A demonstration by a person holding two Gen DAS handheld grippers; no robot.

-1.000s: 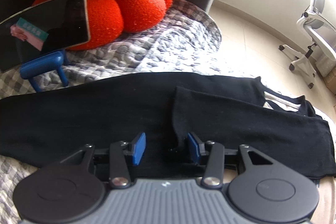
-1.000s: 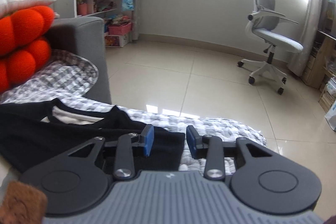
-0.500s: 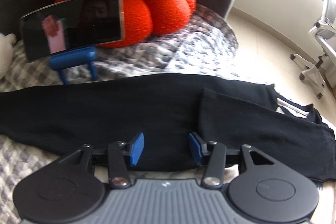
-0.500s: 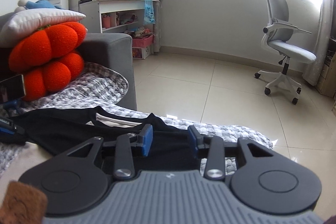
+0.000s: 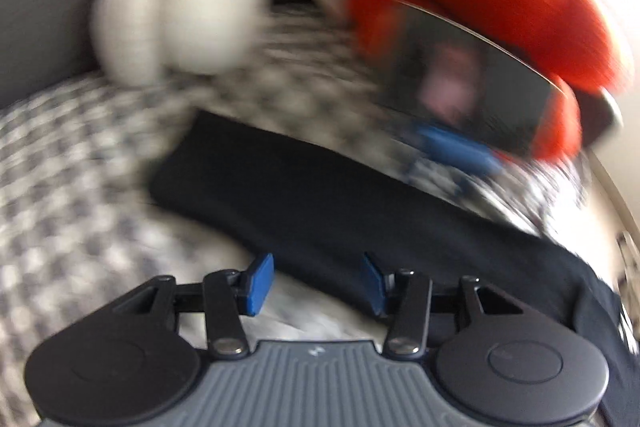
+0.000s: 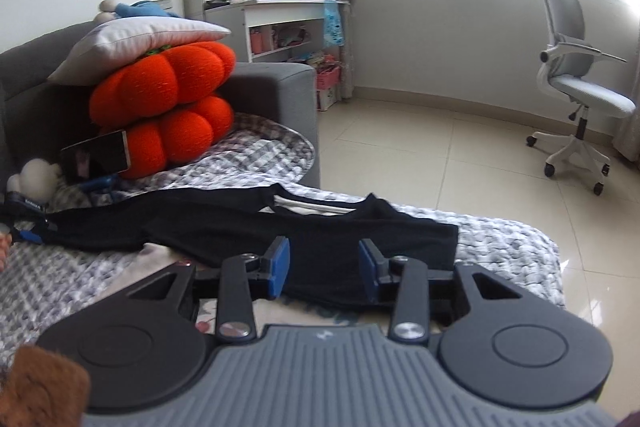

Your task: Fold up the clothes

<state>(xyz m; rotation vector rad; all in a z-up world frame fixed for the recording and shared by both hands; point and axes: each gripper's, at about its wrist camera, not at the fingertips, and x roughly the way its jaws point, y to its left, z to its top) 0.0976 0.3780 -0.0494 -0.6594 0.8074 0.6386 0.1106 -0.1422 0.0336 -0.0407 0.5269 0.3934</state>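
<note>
My left gripper [image 5: 316, 281] swings along the folded black shirt [image 5: 320, 195] toward its far end — jaws parted, empty, cloth just ahead. My right gripper [image 6: 324, 267] pulls back, jaws apart over the collar end — next fold pending.

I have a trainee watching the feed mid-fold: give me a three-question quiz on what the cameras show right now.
1. True or false: the right gripper is clamped on the black garment.
2. What does the phone on its blue stand lean against? A) the office chair B) the orange cushions C) the white shelf
3. Fill in: in the left wrist view, the left gripper has nothing between its ____ pads.

Key:
1. False: its pads stand apart, with the cloth lying beyond them.
2. B, the orange cushions on the grey sofa.
3. Blue; the garment's edge lies past the fingertips on the checked blanket.
</note>
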